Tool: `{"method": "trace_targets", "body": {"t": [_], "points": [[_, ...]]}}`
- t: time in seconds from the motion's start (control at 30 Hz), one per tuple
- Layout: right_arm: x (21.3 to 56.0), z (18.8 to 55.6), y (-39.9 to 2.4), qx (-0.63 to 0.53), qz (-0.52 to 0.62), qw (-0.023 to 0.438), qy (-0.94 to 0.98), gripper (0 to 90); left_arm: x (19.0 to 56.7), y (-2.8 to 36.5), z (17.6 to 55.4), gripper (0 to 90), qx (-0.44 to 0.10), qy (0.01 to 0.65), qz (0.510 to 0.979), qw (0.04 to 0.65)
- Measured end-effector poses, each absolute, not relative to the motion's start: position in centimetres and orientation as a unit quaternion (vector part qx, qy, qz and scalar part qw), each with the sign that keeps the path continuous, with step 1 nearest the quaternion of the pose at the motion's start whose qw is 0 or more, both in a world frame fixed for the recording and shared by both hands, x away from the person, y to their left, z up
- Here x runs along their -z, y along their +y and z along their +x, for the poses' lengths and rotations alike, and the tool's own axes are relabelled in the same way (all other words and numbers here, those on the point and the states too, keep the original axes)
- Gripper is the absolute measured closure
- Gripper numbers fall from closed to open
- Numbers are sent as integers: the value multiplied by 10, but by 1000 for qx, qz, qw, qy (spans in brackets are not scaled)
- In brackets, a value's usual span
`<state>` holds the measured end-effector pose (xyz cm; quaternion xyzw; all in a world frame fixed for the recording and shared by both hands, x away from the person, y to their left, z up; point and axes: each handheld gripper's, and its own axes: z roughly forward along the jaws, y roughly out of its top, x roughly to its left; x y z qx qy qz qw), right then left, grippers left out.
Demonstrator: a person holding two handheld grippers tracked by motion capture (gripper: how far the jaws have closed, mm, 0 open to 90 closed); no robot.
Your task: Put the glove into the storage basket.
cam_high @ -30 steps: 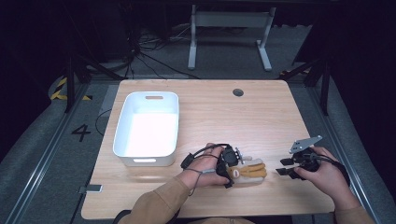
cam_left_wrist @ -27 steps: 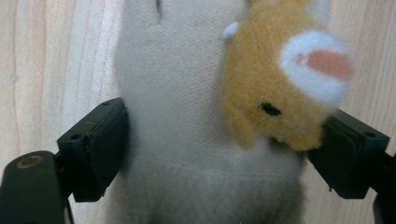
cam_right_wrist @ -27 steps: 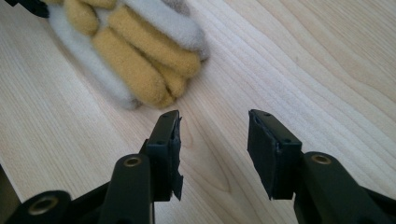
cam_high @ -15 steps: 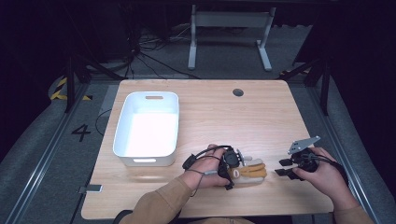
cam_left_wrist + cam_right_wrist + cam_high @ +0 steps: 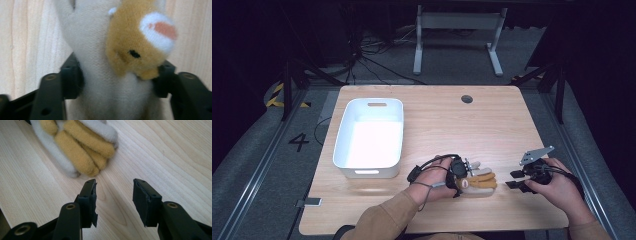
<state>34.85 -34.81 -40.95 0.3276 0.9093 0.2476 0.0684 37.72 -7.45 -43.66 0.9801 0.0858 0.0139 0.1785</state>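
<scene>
1. Not much has shifted over the last second: our left tongs [image 5: 460, 176] were already on the plush [image 5: 479, 181] and they've stayed there, barely budging. The right tongs [image 5: 513, 180] have drifted just a touch toward the toy.

2. What that means, as far as we can judge: the grab looks settled, so the lift is probably next. The bin [image 5: 369, 137] off at about 10 o'clock from the toy seems the likely drop spot.

3. Left tongs are clenched around the plush [image 5: 117, 62]. In the left gripper view the black jaws press in on both sides of the soft cream body.

4. Right tongs [image 5: 115, 195] are released, jaws wide apart over bare wood, the toy's legs [image 5: 82, 150] just ahead at 11 o'clock.

5. Where the plush sits: lying on the desk [image 5: 492, 125] near the front edge, a bit right of centre, between our two hands.

6. Materials: the toy is fuzzy, squashy fleece, cream with mustard-yellow parts, a white-and-pink patch and a small black eye. Its limbs are stubby rounded sausages.

7. The bin is smooth white plastic, a rounded rectangle with handle slots, empty. The desk is pale wood grain with a round grommet hole [image 5: 467, 99].
</scene>
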Motion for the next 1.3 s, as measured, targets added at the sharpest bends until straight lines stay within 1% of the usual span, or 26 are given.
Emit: {"method": "trace_targets", "body": {"t": [0.17, 0.5, 0.63, 0.9, 1.03, 1.07, 1.17, 1.3], "points": [[410, 348, -345, -247, 328, 66, 910, 544, 435, -74, 374, 543, -14, 97, 978, 182], [410, 348, -346, -250, 329, 69, 908, 548, 434, -74, 372, 708, -21, 110, 978, 176], [409, 348, -347, -253, 326, 69, 908, 549, 433, -75, 372, 730, -21, 119, 977, 175], [408, 353, -348, -256, 327, 71, 907, 549, 427, -74, 371, 742, -8, 143, 975, 168], [408, 357, -346, -257, 322, 73, 908, 548, 416, -68, 370, 743, -6, 157, 971, 178], [408, 358, -345, -257, 323, 73, 908, 548, 412, -65, 370, 743, 0, 168, 969, 183], [407, 361, -343, -258, 320, 72, 909, 548, 402, -58, 372, 739, 13, 176, 963, 202], [407, 364, -341, -258, 320, 67, 909, 548, 393, -49, 375, 739, 13, 193, 959, 209]]}}
